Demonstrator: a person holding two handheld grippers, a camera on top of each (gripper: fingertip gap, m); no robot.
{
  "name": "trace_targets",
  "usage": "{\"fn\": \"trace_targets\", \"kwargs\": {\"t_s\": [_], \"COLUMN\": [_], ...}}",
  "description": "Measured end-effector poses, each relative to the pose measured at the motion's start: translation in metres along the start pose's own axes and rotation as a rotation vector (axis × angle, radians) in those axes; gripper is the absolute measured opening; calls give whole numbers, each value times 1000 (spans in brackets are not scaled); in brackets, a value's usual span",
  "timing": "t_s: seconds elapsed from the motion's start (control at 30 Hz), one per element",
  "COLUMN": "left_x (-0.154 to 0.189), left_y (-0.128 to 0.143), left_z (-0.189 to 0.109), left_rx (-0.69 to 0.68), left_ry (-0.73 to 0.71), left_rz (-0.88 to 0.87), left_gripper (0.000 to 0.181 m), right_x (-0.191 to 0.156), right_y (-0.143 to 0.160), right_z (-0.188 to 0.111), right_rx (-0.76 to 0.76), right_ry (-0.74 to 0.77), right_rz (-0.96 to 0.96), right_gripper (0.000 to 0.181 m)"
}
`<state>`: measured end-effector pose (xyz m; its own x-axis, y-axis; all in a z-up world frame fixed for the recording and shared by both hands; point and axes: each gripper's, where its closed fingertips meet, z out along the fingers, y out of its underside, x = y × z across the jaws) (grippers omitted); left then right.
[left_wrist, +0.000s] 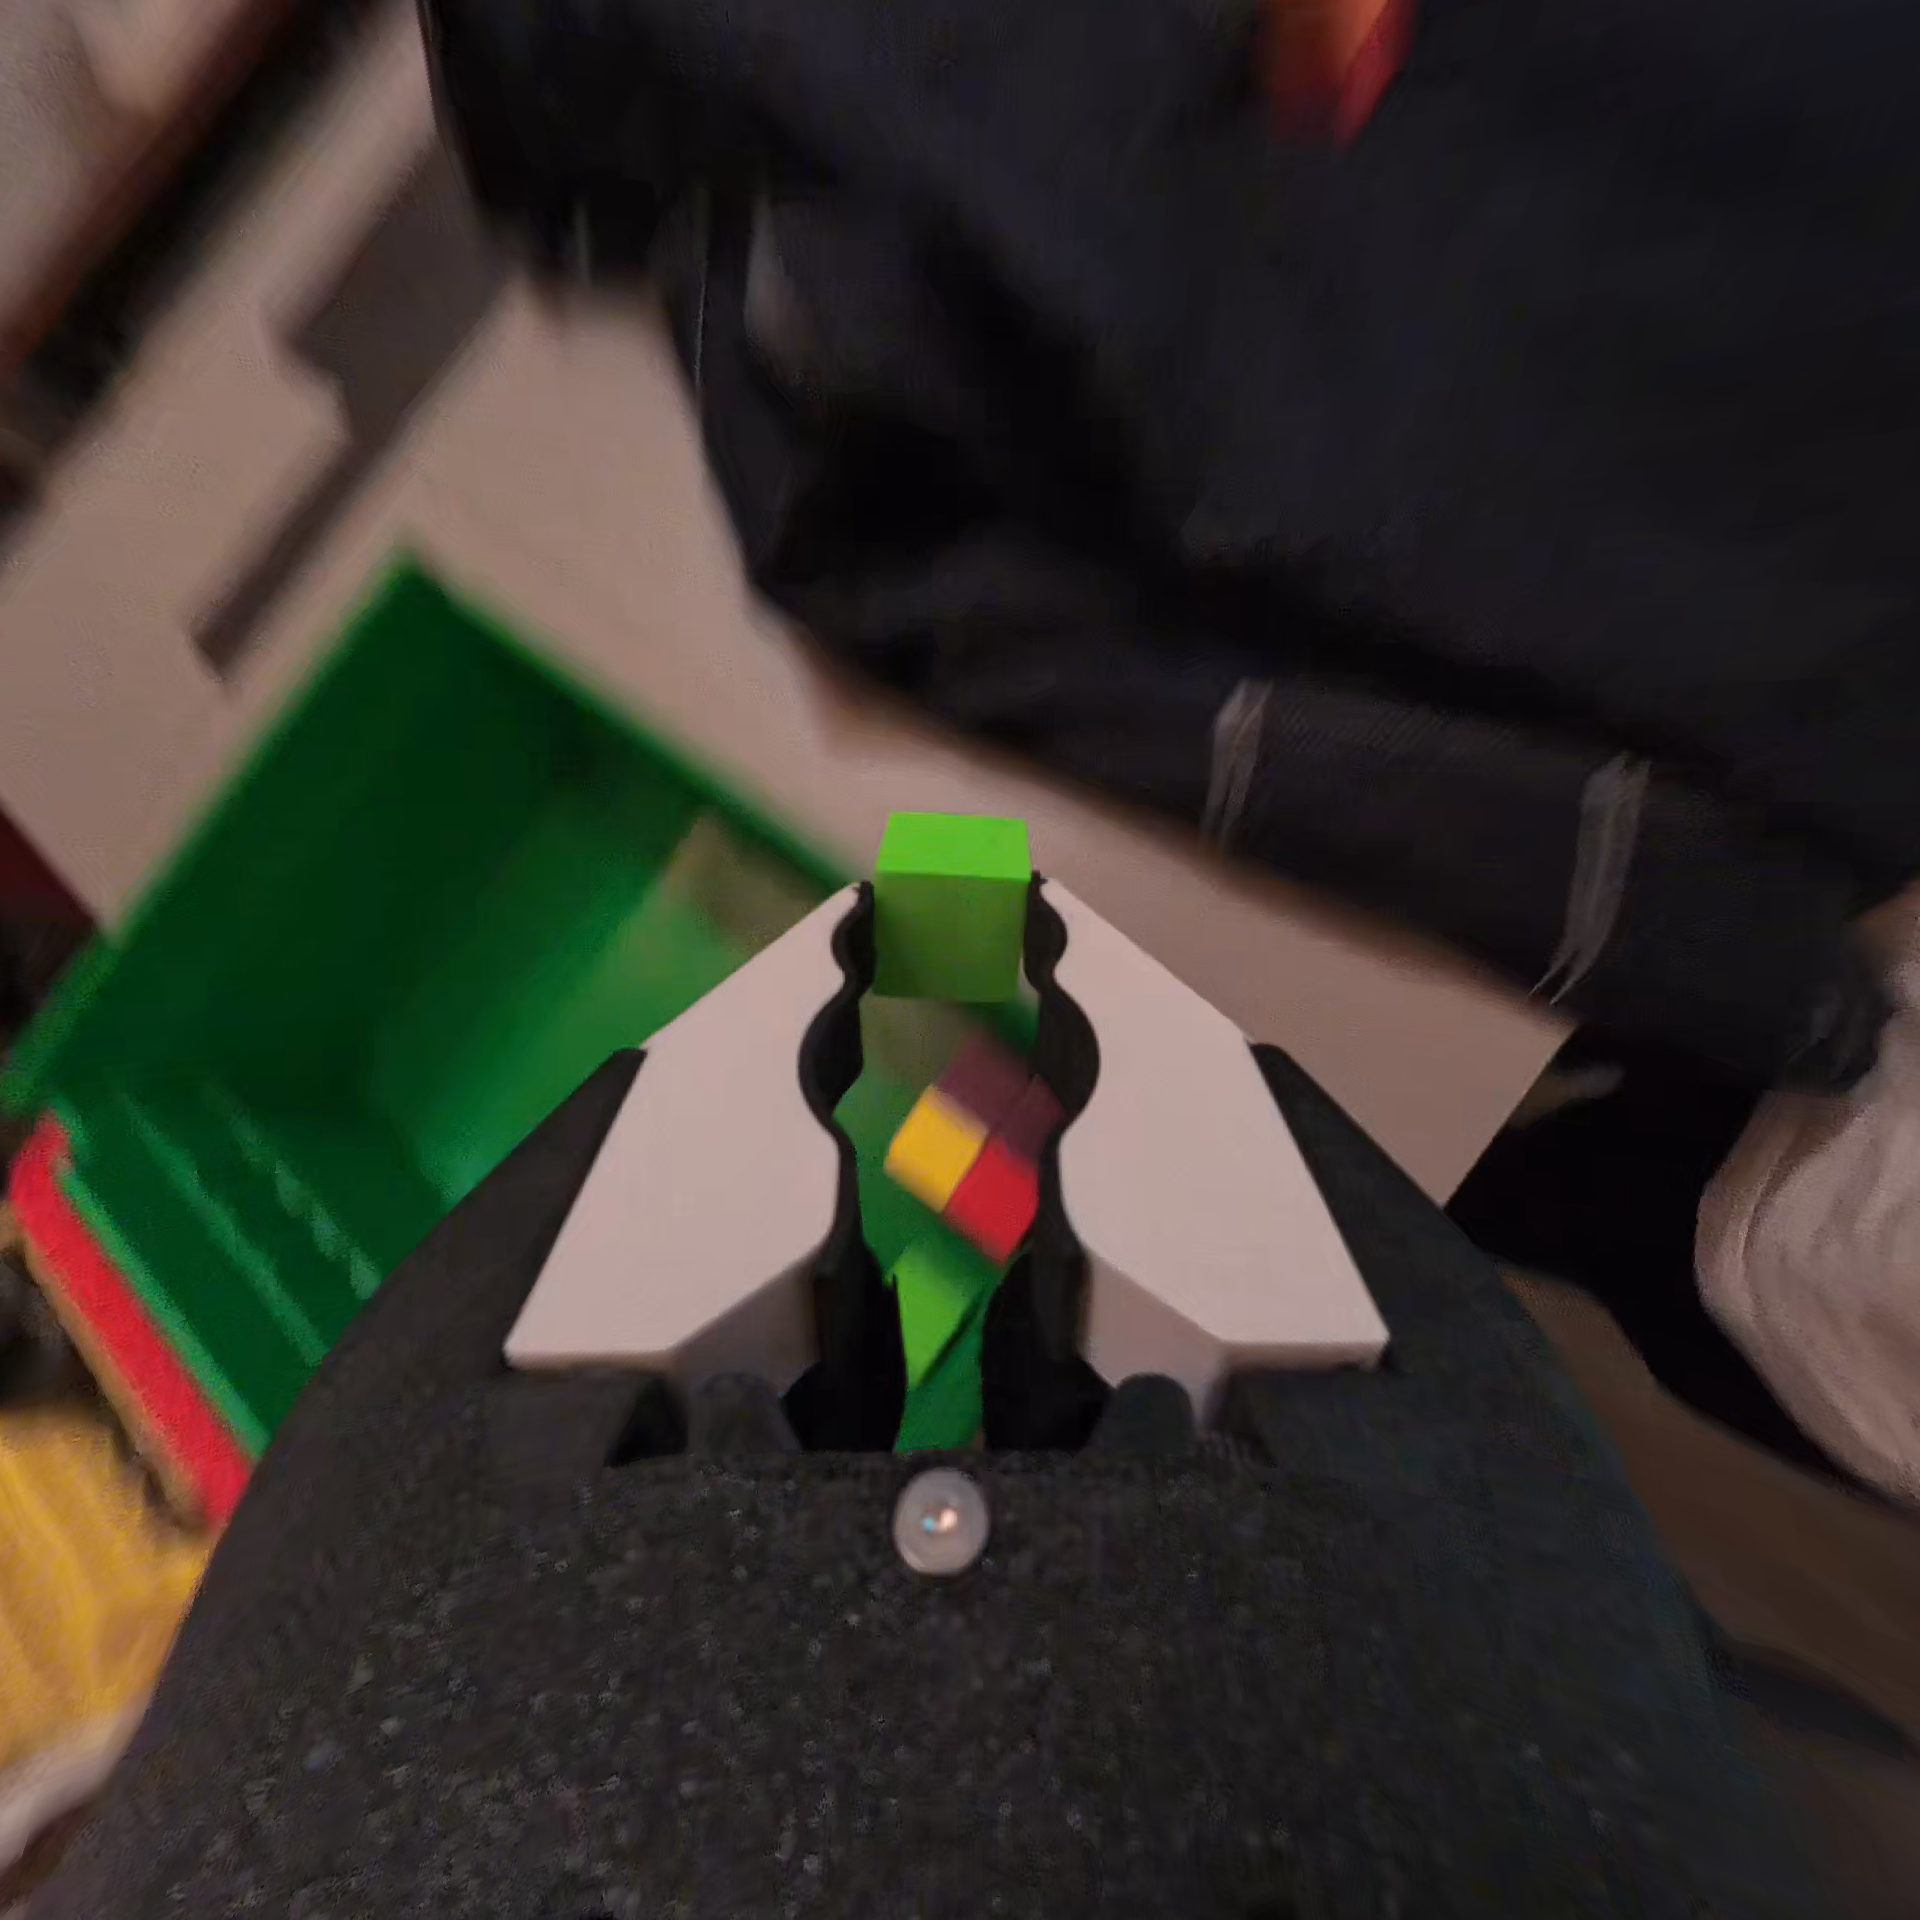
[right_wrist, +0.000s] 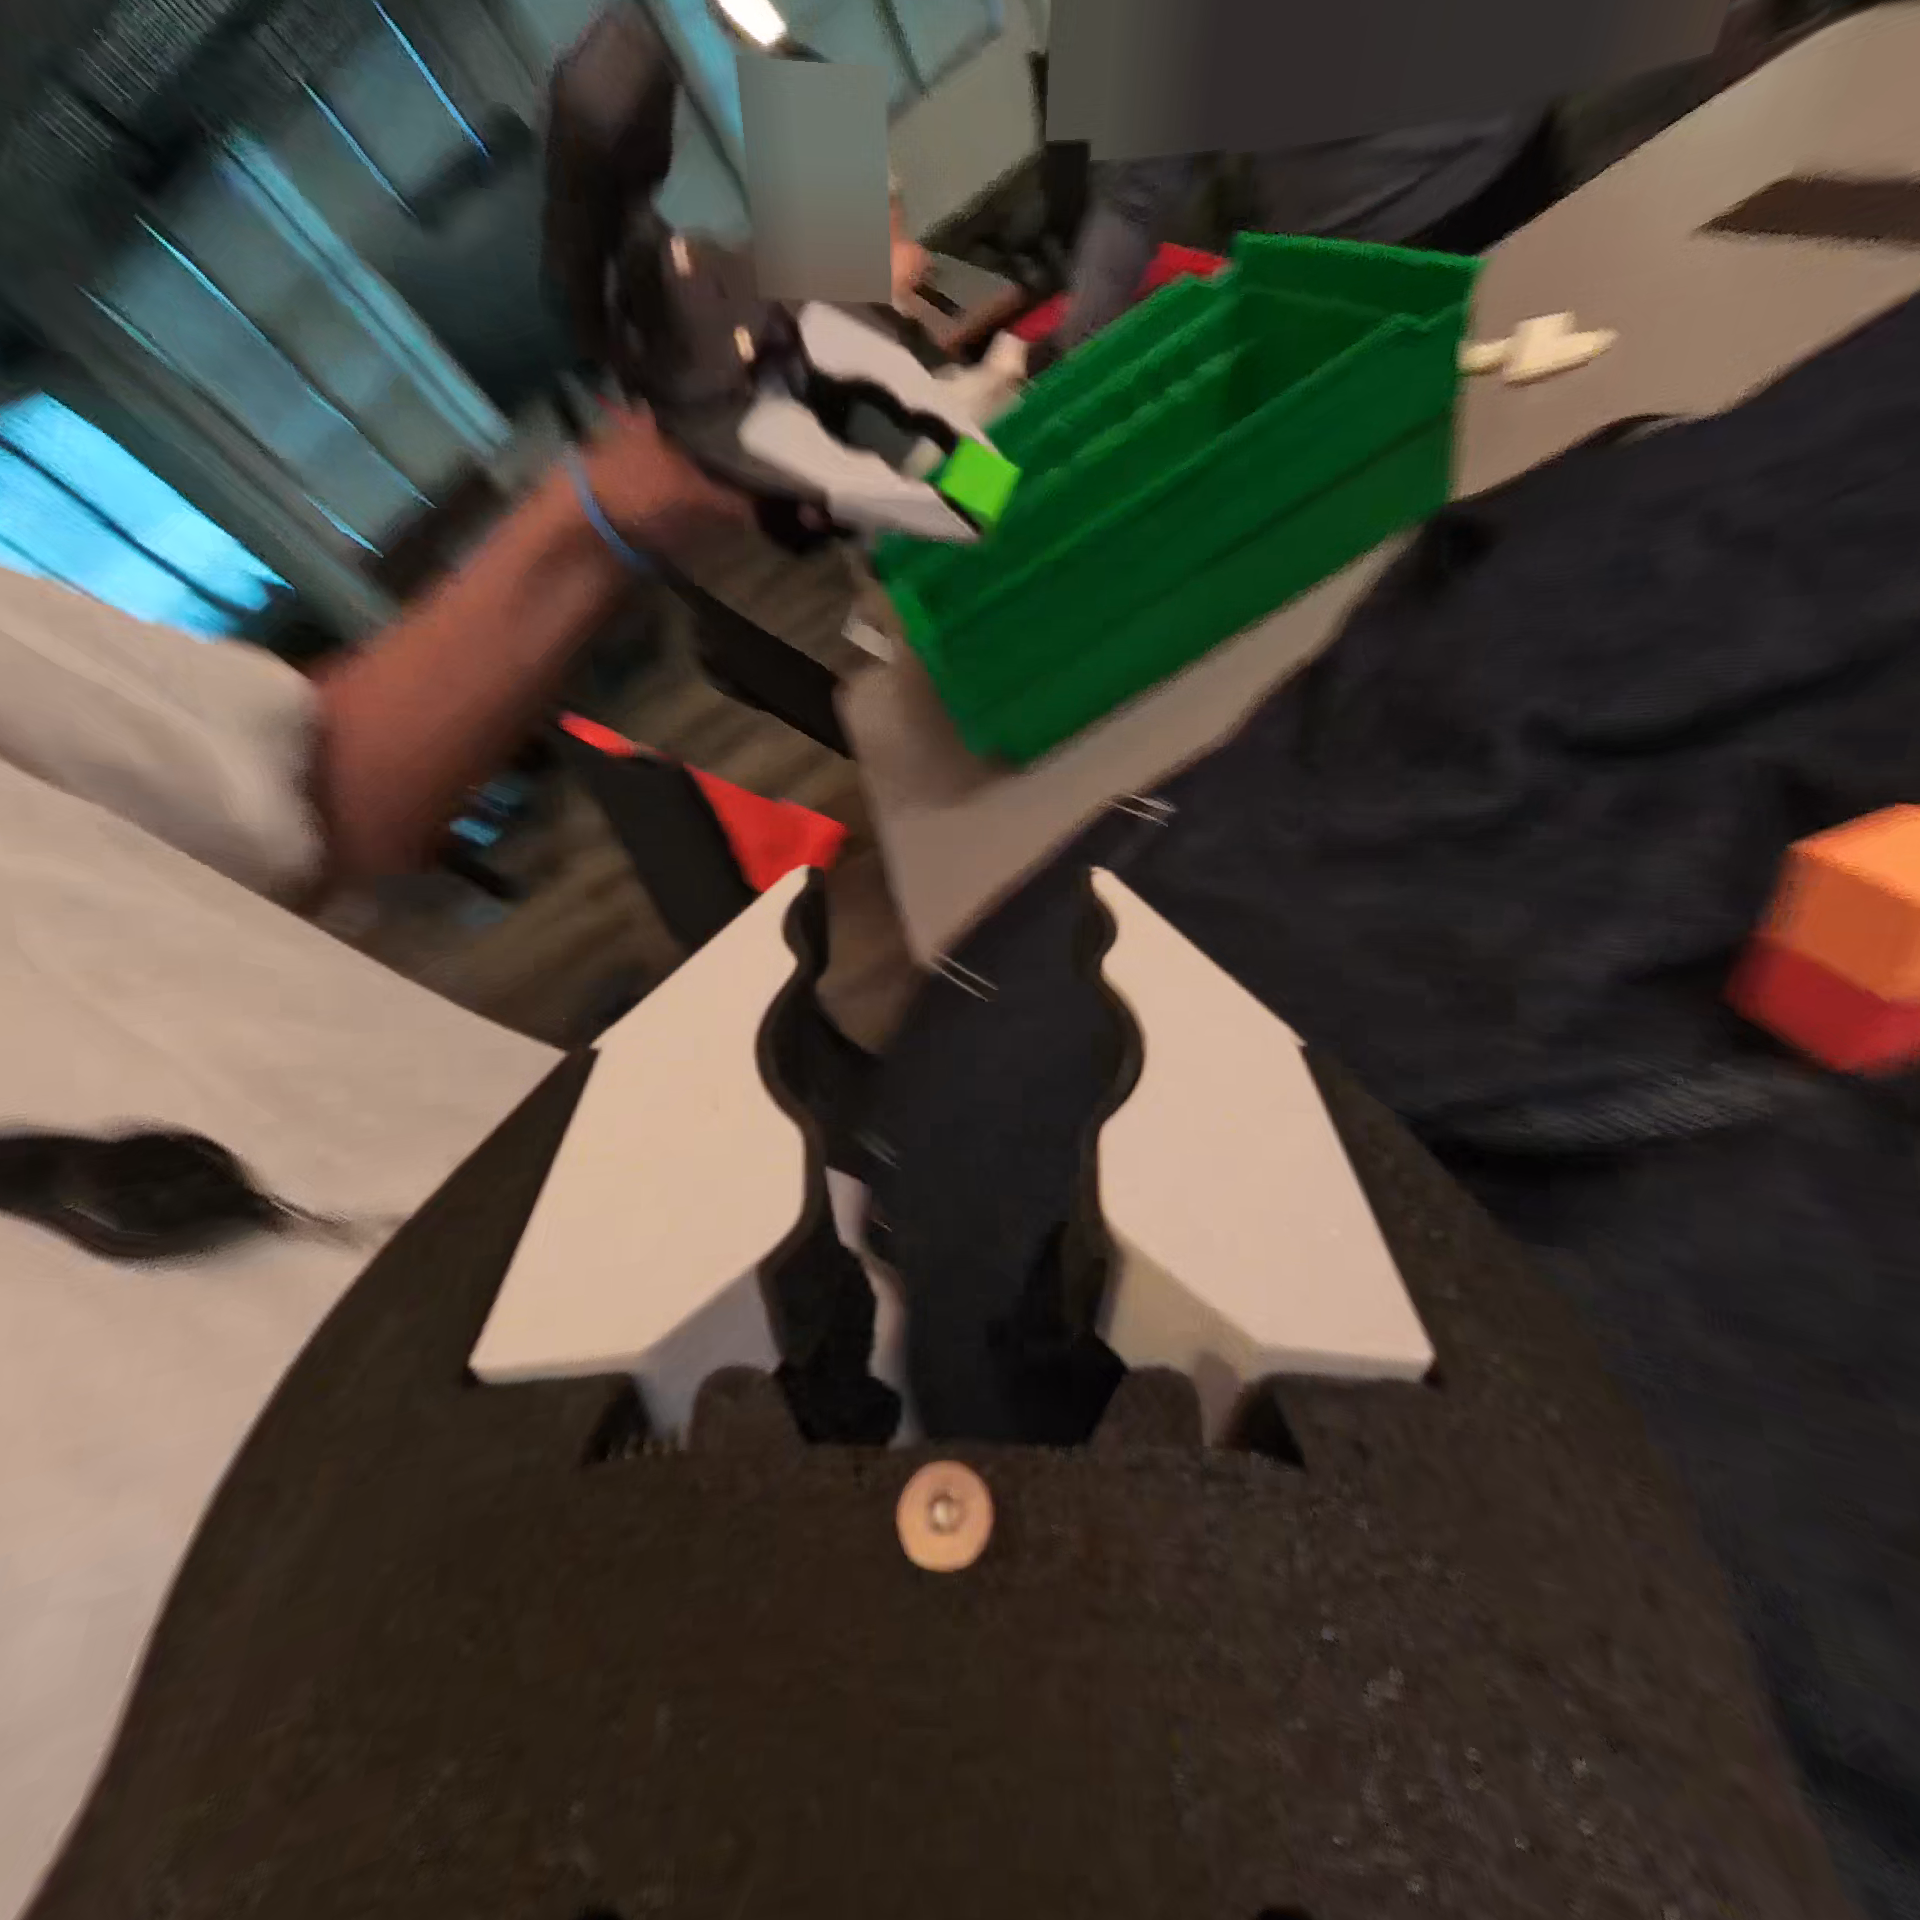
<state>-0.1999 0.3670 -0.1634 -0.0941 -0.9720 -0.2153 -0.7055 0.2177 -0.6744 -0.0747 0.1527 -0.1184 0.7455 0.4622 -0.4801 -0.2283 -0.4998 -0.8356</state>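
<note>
**Lime cube clamped at the fingertips, over the green bin**

- The lime-green cube (left_wrist: 951, 909) is pinched at the very tips of the left gripper (left_wrist: 951, 914), fingers closed on its two side faces. It is held clear of any surface.
- The green bin (left_wrist: 343, 935) lies at 9 o'clock of the cube; a yellow, red and maroon block cluster (left_wrist: 977, 1153) is seen between the fingers, at 6 o'clock below it.
- The right gripper (right_wrist: 951, 914) is seen with fingers apart and nothing between them — a grey board (right_wrist: 1039, 810) lies beyond at 12 o'clock.
- Judgement: the tip grip is shallow, so pressure is best kept even and the wrist level. Both views are blurred; depth is not readable.
</note>
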Motion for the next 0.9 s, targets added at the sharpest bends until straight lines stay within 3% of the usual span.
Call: {"fn": "trace_targets", "kwargs": {"t_s": [0.1, 0.2, 0.3, 0.47, 0.63, 0.7, 0.83, 0.9], "left_x": [55, 104, 136, 161, 168, 165, 165, 172], "left_y": [-83, -132, -154, -160, -155, -148, -121, -108], "left_z": [-20, -29, -30, -17, -7, -4, -2, -7], "left_rx": [334, 514, 607, 616, 558, 534, 477, 472], "left_ry": [-23, -1, 61, 116, 131, 104, 156, 256], "left_rz": [206, 334, 364, 361, 258, 166, -136, -287], "left_gripper": [29, 29, 30, 29, 32, 38, 38, 38], "right_x": [-29, -44, -54, -57, -51, -37, 19, 57], "right_y": [-27, -37, -42, -39, -28, -29, -40, -46], "right_z": [30, 50, 53, 48, 43, 37, 14, -4], "right_rx": [61, 23, 32, 63, 18, -6, -95, -183], "right_ry": [-274, -516, -660, -709, -632, -538, -196, 19], "right_rz": [289, 546, 633, 633, 589, 524, 228, 33], "right_gripper": [66, 69, 64, 32, 25, 26, 26, 27]}}
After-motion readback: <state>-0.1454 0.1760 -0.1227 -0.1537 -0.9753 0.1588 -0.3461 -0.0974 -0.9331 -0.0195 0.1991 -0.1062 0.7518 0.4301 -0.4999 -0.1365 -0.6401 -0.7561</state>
